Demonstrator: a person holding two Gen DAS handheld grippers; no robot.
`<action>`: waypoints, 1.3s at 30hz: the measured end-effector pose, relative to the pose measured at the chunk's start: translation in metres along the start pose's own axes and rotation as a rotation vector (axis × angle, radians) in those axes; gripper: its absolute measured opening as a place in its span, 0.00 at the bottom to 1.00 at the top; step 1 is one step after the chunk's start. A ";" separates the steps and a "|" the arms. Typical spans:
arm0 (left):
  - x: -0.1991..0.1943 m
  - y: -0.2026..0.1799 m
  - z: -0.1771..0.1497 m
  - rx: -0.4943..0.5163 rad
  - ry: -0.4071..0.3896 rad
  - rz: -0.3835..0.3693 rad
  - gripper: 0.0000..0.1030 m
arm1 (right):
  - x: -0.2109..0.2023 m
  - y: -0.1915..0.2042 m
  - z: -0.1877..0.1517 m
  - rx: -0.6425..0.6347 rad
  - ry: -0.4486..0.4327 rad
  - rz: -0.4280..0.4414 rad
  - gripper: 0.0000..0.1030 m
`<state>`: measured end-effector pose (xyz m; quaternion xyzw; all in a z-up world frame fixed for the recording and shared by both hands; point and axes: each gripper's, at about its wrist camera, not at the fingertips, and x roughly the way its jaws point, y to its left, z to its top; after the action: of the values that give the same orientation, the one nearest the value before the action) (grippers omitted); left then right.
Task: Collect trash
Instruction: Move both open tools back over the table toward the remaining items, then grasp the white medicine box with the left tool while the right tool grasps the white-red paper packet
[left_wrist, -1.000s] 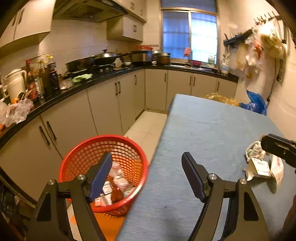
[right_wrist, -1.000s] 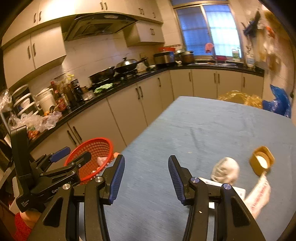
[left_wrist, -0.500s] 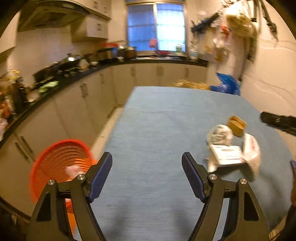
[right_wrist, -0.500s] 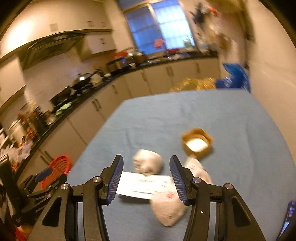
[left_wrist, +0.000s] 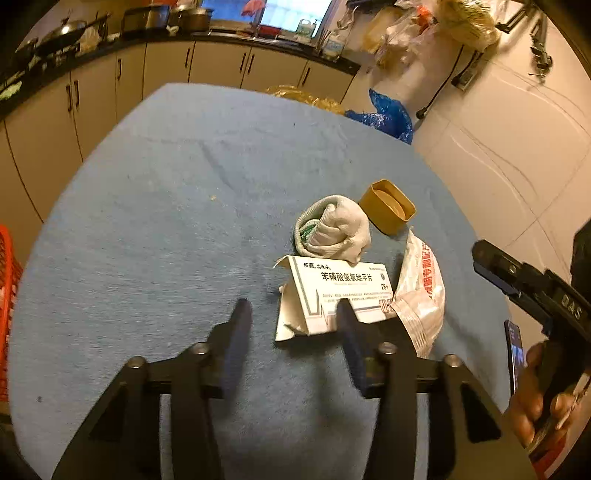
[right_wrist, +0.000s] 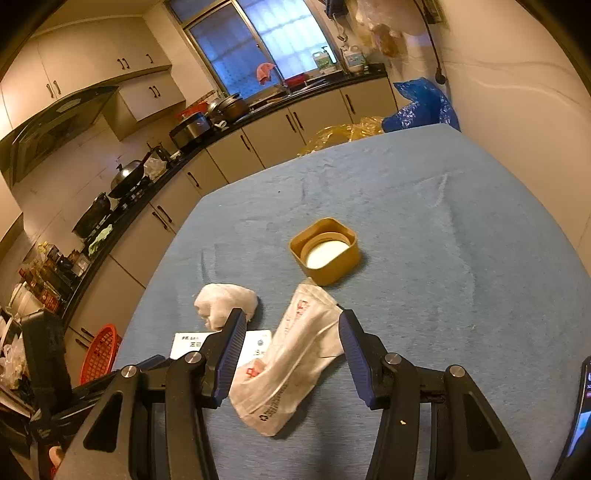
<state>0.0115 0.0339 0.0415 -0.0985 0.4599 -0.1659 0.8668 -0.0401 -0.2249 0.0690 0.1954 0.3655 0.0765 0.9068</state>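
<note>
On the blue table cloth (left_wrist: 166, 221) lies a small trash pile. It holds a white medicine box (left_wrist: 343, 284), a crumpled white wad (left_wrist: 336, 229), a brown square lid (left_wrist: 388, 212) and a printed white plastic bag (left_wrist: 421, 291). My left gripper (left_wrist: 291, 310) hovers at the box's near left end, its jaws closing. The box's torn flap is between them, and the left pad stands clear of it. My right gripper (right_wrist: 291, 317) is open, straddling the bag (right_wrist: 295, 350) without pressing it. Beyond it sit the wad (right_wrist: 225, 302), the lid (right_wrist: 325, 251) and the box (right_wrist: 258, 343).
A red mesh basket (right_wrist: 99, 350) stands on the floor left of the table, its rim (left_wrist: 7, 277) at the left wrist view's edge. Kitchen cabinets (right_wrist: 258, 140) run along the far side. Blue and yellow bags (left_wrist: 388, 114) sit behind the table. A phone (left_wrist: 515, 350) is at the right.
Both views have swung from the basket side to the trash pile and dropped closer to the table. The left jaws have narrowed. The bag now lies between the right fingers.
</note>
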 end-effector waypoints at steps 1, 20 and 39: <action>0.002 0.000 0.000 -0.007 0.004 -0.009 0.39 | 0.001 0.000 0.000 0.003 0.001 0.001 0.55; -0.027 -0.022 -0.008 0.074 -0.127 -0.008 0.10 | 0.012 -0.015 -0.007 0.073 0.045 0.017 0.55; -0.091 0.012 -0.025 0.101 -0.343 0.115 0.00 | 0.060 0.030 -0.029 -0.054 0.171 -0.089 0.68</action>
<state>-0.0542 0.0795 0.0937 -0.0554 0.3014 -0.1196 0.9443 -0.0168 -0.1724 0.0243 0.1473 0.4477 0.0626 0.8797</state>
